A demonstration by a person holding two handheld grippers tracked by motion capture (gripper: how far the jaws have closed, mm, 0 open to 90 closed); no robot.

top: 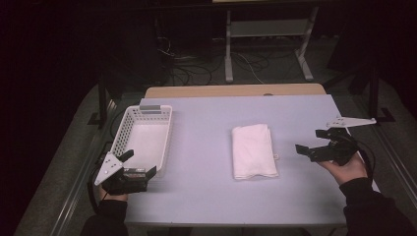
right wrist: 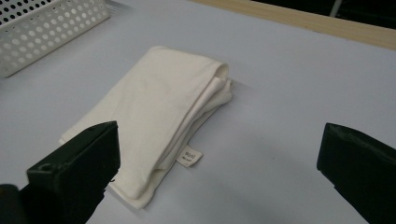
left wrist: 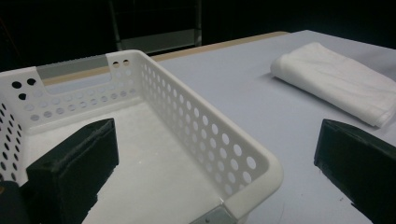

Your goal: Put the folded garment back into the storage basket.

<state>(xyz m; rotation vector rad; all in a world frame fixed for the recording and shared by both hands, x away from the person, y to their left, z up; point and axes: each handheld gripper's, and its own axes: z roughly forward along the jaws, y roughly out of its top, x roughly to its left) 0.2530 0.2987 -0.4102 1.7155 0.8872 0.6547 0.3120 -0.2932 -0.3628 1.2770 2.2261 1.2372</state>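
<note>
A folded white towel [top: 253, 150] lies flat in the middle of the pale table [top: 211, 196], a small label at its near right corner. An empty white perforated basket [top: 140, 139] stands at the table's left side. My left gripper [top: 139, 163] is open at the basket's near end, one jaw over the basket's inside and the other outside its right wall [left wrist: 210, 135]. My right gripper [top: 313, 141] is open just right of the towel [right wrist: 154, 112], pointing at it, with nothing between its jaws. The towel [left wrist: 338, 81] also lies beyond the basket in the left gripper view.
A wooden strip [top: 236, 90] runs along the table's far edge. Behind it stand a metal frame [top: 265, 44] and cables [top: 196, 61] on the dark floor. A metal rail [top: 74, 187] borders the table's left side.
</note>
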